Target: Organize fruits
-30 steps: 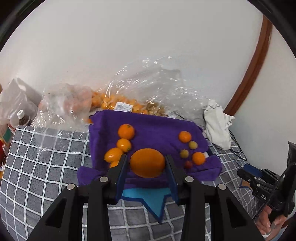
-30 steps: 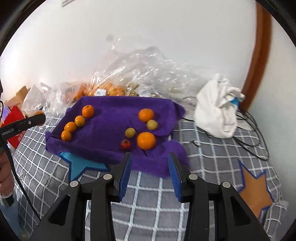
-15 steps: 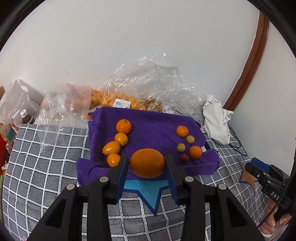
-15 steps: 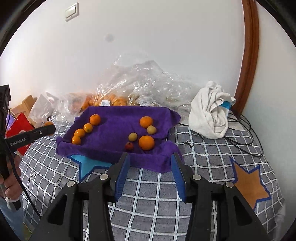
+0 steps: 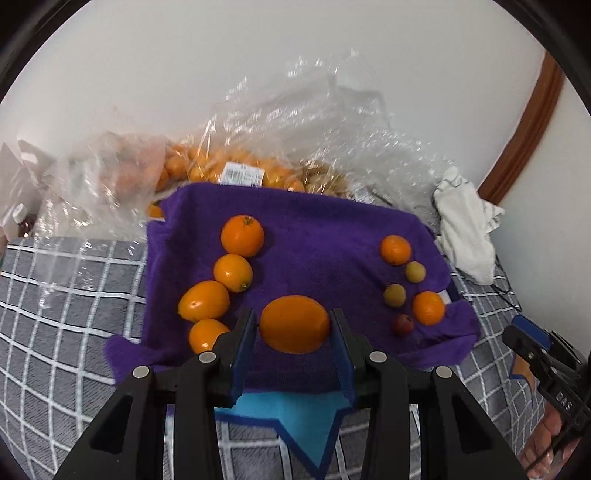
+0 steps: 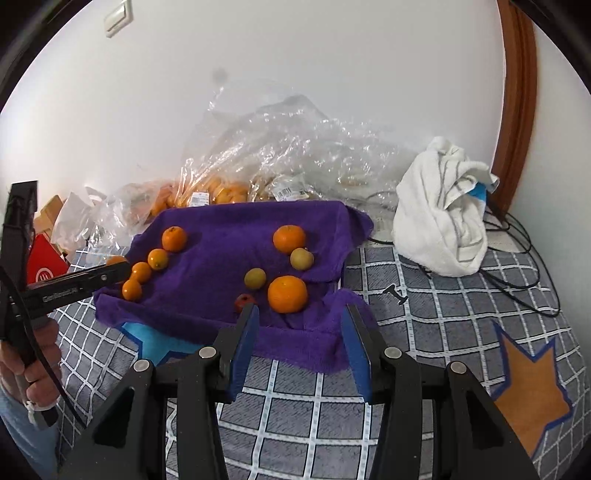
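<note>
Left wrist view: left tool (image 5: 293, 328) clamped on orange (image 5: 294, 324)
Right tool (image 6: 299, 332): apart, empty
Tip: lower gently, near end of left row (image 5: 218, 284), on purple towel (image 5: 325, 236)

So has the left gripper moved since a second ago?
Yes. The left gripper, shut on an orange, has come closer to the purple towel, which now looms larger in its view.

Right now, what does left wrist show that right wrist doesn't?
Left wrist only: the large orange clamped in the left claw.
Right wrist only: the right claw, open and empty, a wall switch and an orange star patch.
Both: the purple towel, row of four oranges, white cloth.
</note>
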### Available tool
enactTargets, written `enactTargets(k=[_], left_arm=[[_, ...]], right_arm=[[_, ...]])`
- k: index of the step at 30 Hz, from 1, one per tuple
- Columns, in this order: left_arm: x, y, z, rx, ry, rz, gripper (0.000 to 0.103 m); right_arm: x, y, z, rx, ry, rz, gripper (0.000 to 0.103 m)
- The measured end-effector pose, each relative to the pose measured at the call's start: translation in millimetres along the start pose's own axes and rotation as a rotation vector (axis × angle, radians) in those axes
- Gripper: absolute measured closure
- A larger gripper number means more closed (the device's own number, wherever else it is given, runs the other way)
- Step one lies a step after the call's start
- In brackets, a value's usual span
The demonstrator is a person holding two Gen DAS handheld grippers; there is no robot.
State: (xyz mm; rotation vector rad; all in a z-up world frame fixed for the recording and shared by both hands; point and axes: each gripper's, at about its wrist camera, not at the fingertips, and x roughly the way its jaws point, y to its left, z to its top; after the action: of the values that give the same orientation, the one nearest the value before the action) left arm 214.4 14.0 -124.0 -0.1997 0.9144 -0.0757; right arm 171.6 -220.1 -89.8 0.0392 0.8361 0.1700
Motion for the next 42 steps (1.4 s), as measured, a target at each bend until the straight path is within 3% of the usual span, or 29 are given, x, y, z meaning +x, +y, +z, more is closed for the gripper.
enactTargets(k=[14,16,18,20,22,32,36,38,41,42], left_arm=[[42,-6,-8,0.030,0.101,0.071,0.065],[43,-7,-8,0.039,0.106,0.090,0.054],[40,-7,-8,0.039,0.104,0.097,0.051],[28,-7,-8,0.042,0.086,0.058,0.048],[13,-8,-9,0.047,0.054,0.048,0.037],[-74,-16,-33,0.094,-0.069,0.068,0.032],[-105,-19,-43,0.097,-0.110,0.065,0.018],[-118,-23,-50,0.110,-0.131,0.070,0.017],[-135,-26,-59,0.113,-0.158,0.084,0.012],[-139,-26,-61,0.113,-0.164,0.090,0.011]], right_arm=[[21,-6,-6,0.015,0.042,0.012,0.057],[19,-4,-7,0.013,0.042,0.014,0.057],[15,-2,-9,0.011,0.041,0.016,0.057],[10,2,-10,0.007,0.042,0.016,0.057],[4,7,-11,0.002,0.040,0.015,0.057],[-46,25,-17,0.010,-0.001,-0.034,0.057],[-66,30,-20,0.027,0.014,-0.053,0.057],[-74,32,-23,0.034,0.017,-0.068,0.057],[-86,37,-28,0.035,0.008,-0.098,0.041],[-90,38,-30,0.035,-0.002,-0.102,0.031]])
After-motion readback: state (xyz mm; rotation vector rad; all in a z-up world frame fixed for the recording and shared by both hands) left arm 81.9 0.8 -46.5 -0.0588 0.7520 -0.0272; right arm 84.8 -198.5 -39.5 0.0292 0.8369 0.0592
